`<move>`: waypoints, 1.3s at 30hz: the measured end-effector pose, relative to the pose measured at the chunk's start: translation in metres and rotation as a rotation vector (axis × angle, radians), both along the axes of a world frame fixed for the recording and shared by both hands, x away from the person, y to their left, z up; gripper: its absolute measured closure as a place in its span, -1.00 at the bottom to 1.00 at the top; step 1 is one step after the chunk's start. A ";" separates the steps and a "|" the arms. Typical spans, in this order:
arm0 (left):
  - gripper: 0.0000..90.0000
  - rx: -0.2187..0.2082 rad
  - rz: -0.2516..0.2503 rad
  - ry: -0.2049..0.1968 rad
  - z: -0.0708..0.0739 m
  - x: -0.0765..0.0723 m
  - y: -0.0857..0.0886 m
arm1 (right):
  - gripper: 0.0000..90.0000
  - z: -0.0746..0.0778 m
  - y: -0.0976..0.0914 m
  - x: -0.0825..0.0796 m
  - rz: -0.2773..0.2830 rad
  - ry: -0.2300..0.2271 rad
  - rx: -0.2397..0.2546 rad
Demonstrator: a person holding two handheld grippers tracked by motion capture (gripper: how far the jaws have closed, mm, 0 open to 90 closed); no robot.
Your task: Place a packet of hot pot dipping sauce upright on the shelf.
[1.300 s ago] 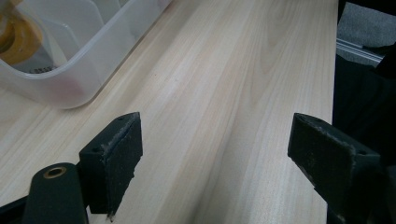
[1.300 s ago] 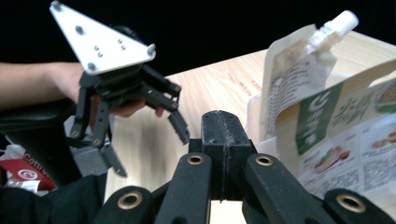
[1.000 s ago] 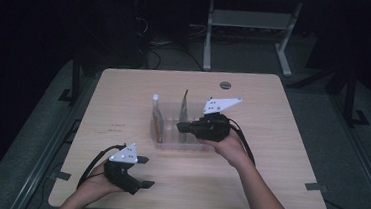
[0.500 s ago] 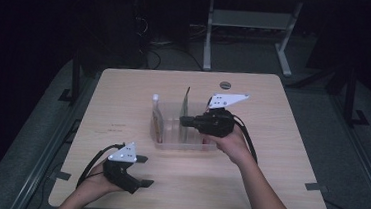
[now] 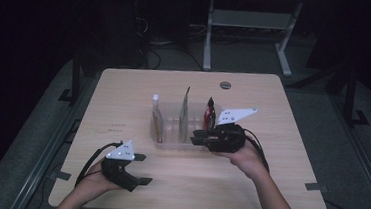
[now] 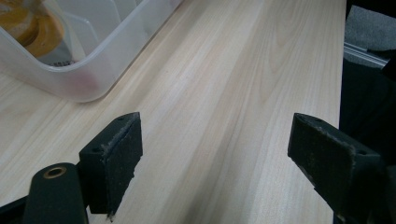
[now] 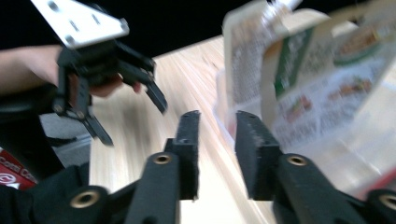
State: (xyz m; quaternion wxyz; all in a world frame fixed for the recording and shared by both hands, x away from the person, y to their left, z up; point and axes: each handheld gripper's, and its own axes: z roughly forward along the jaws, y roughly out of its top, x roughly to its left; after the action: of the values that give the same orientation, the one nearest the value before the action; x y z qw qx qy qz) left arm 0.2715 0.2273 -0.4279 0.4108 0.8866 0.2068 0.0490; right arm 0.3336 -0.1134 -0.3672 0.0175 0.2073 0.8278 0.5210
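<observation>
On the table point(image 5: 124, 94), leaving the red packet point(image 5: 209, 112) propped loosely in the clear bin's point(image 5: 170, 142) 3 o'clock compartment. Holding the right gripper point(image 5: 196, 137) beside it, jaws just opening to a narrow, empty gap, and risking a snag that tips the packet. Resting the left gripper point(image 5: 144, 169) at 7 o'clock, spread wide and empty.

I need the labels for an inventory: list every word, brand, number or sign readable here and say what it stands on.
None can be read for certain.
Upright printed packets in the clear plastic divided bin: print blurred, unreadable.
Red packet with white lettering at the right gripper view's lower left corner: cut off, unclear.
Faint marks on the pale wooden table: too small.
</observation>
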 end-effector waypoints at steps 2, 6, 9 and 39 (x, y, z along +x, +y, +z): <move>-0.61 -0.002 0.005 0.003 0.000 0.000 0.000 | 0.35 -0.002 -0.004 -0.003 -0.021 -0.003 -0.022; -0.61 0.001 0.007 0.003 0.000 -0.001 0.001 | 0.19 -0.006 -0.013 -0.010 -0.056 0.004 -0.059; -0.61 0.001 0.009 0.003 0.001 -0.002 0.002 | 0.05 -0.010 -0.019 -0.015 -0.075 0.001 -0.088; -0.62 0.102 0.113 0.011 -0.010 -0.013 0.043 | -0.45 -0.069 -0.122 -0.052 -0.347 0.003 -0.228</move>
State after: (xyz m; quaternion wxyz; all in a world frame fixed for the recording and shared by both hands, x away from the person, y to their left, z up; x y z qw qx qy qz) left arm 0.2588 0.2702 -0.4383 0.3606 0.8935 0.2560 0.0774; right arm 0.2817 -0.2351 -0.4365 0.1291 0.3445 0.8333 0.4126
